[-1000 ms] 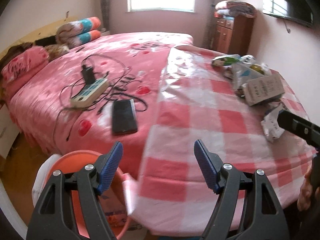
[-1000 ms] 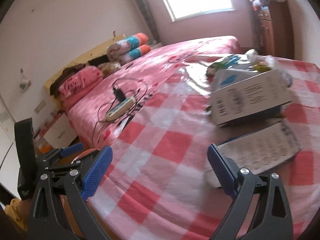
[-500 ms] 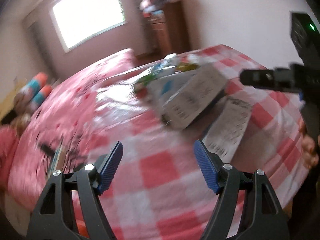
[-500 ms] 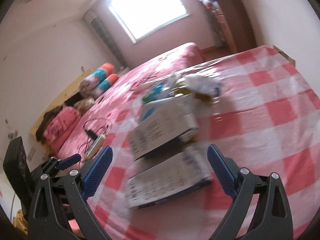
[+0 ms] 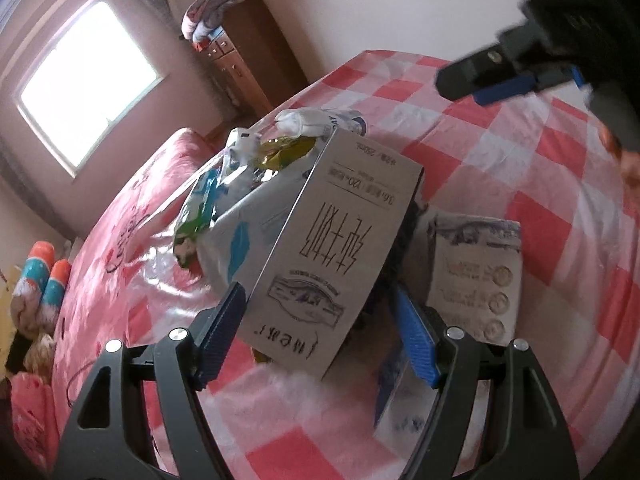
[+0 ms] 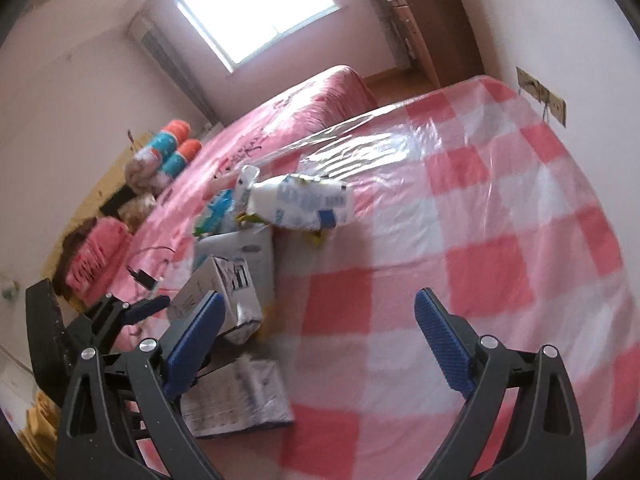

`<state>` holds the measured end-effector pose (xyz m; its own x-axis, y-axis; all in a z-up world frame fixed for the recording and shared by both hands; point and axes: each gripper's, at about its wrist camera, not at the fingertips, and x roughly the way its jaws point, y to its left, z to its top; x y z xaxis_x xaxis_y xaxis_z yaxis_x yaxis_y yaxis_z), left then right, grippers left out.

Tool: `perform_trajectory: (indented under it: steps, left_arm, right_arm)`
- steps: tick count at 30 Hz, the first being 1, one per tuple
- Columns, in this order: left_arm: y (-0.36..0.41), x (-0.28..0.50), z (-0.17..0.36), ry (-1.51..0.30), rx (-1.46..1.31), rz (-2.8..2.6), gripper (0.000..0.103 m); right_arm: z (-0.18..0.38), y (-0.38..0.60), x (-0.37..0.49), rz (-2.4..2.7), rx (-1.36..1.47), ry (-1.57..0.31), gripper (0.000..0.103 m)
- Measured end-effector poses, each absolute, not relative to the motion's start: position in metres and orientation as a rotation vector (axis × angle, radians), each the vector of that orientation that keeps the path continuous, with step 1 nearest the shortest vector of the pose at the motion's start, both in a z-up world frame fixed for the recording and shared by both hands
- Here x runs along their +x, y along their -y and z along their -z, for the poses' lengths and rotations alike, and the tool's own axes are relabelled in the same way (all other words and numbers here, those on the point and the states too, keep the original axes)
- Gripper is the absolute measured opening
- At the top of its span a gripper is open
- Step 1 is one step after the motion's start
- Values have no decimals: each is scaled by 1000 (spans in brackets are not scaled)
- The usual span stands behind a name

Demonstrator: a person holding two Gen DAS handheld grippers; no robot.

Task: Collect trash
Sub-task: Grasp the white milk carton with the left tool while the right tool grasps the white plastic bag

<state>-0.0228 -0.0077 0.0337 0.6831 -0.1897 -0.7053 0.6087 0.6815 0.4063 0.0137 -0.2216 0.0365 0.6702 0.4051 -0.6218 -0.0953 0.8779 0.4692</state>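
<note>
A grey cardboard box (image 5: 332, 256) printed with black characters stands tilted at the centre of the left wrist view, in a heap of trash on the red-and-white checked plastic cloth (image 5: 532, 152). The left gripper (image 5: 316, 336) is spread wide, its blue pads either side of the box's near end; whether they touch it cannot be told, and it has hold of nothing. Behind the box lie a green and yellow wrapper (image 5: 200, 216) and a crumpled white packet (image 5: 320, 120); a flat printed carton (image 5: 476, 276) lies just right of the box.

In the right wrist view the right gripper (image 6: 316, 344) is also wide open and holds nothing, above bare cloth (image 6: 500, 208) at lower centre, with the heap at left centre: box (image 6: 224, 292), white packet (image 6: 300, 200), flat carton (image 6: 240, 392).

The cloth covers one side of a pink bed (image 6: 280, 120). A bright window (image 6: 260, 4) fills the upper centre, a wooden cabinet (image 6: 424, 20) the upper right, rolled bedding (image 6: 172, 148) the left.
</note>
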Motion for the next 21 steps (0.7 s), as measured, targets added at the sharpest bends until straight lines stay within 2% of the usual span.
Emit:
perform_trajectory:
  steps: [8,18,21]
  left_arm:
    - [20,-10,-37,-675,657,561,74]
    - [21,10,-34,-732,560,633,74]
    - [18,16,-33,-761,493,638,67]
  right_arm:
    - [-47,193,61,-378,58,-797,94]
    - [-45,170,106,-510,-86,-790,94]
    - [-41,162,121,-556,-93,-805,94]
